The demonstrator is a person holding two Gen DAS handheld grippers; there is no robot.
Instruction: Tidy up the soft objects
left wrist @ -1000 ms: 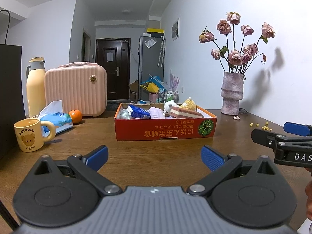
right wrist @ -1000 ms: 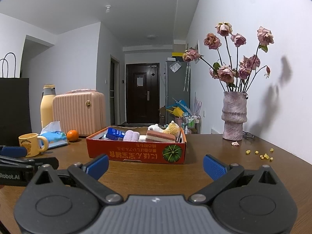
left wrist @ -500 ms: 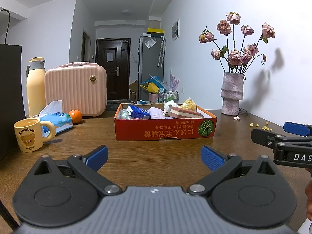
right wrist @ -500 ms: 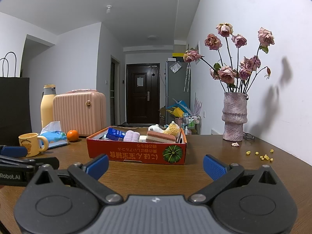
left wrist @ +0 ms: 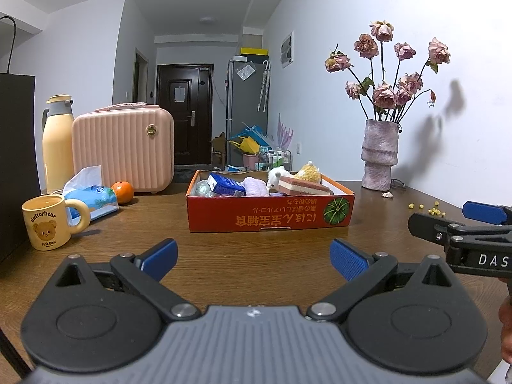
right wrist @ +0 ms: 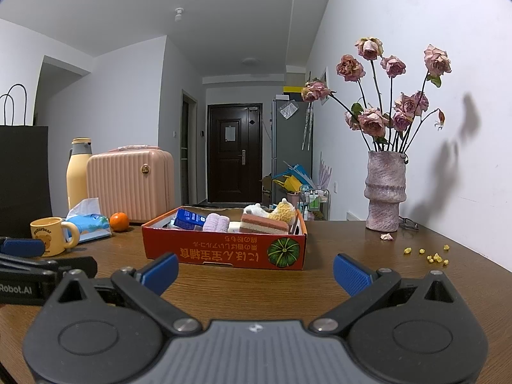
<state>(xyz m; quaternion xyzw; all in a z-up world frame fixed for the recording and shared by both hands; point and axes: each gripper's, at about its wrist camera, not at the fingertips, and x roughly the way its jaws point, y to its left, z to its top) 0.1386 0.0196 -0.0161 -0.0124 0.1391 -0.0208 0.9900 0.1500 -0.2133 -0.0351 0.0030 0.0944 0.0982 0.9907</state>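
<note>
Left gripper and right gripper, jaws apart and unloaded, hover short of the red box; bare table between.

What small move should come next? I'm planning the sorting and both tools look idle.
Probably ease the right tool forward toward the red box. Both it and the left tool are open, empty and short of the box, where the pink sponge and other soft items sit.
</note>
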